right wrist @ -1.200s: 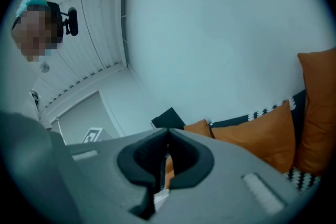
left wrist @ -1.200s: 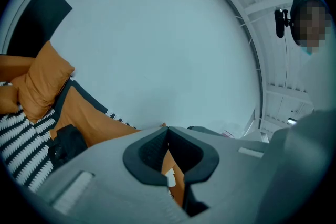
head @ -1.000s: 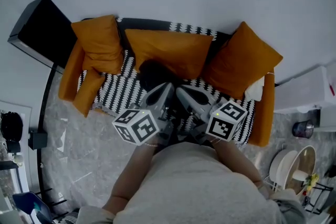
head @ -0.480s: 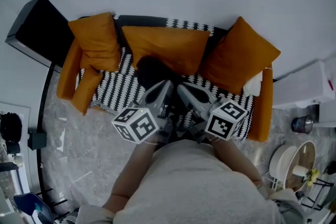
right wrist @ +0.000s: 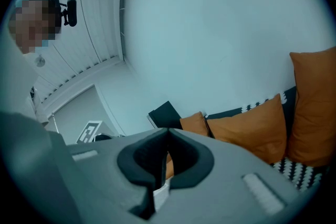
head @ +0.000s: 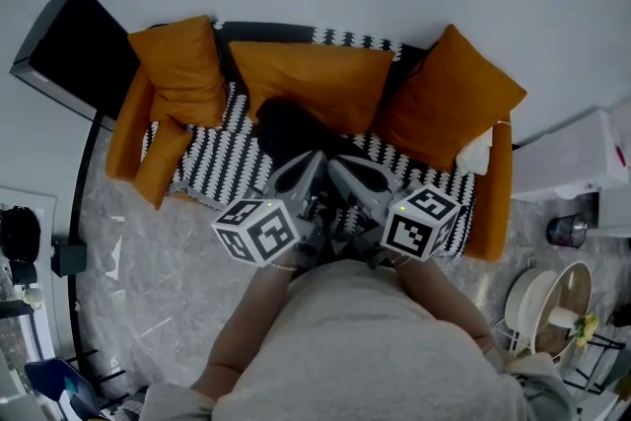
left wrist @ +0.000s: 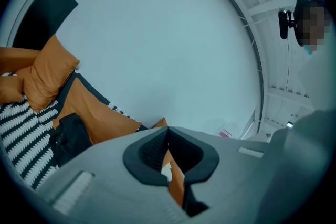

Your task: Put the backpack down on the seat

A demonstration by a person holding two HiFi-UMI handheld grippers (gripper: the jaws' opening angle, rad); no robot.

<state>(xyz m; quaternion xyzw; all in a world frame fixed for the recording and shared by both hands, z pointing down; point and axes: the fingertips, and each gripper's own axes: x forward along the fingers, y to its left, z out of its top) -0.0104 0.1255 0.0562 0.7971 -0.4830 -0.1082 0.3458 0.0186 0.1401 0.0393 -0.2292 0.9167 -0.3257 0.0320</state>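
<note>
The soft black backpack (head: 286, 128) sits on the seat of the orange sofa with the black-and-white zigzag cover (head: 212, 168). It is in the middle of the seat and leans on the wide orange middle cushion (head: 315, 84). A plump orange cushion (head: 182, 69) is at the left end and a big orange cushion (head: 449, 104) is at the right end. The left gripper (left wrist: 167, 131) has its two jaws pressed together with nothing in them. The right gripper (right wrist: 167, 135) is the same, jaws together and holding nothing. Both grippers are close side by side in front of the person's chest and point toward the backpack. I cannot tell if they touch it. A flat black box (head: 79, 49) stands just beside the sofa's left end, by the white wall.
</note>
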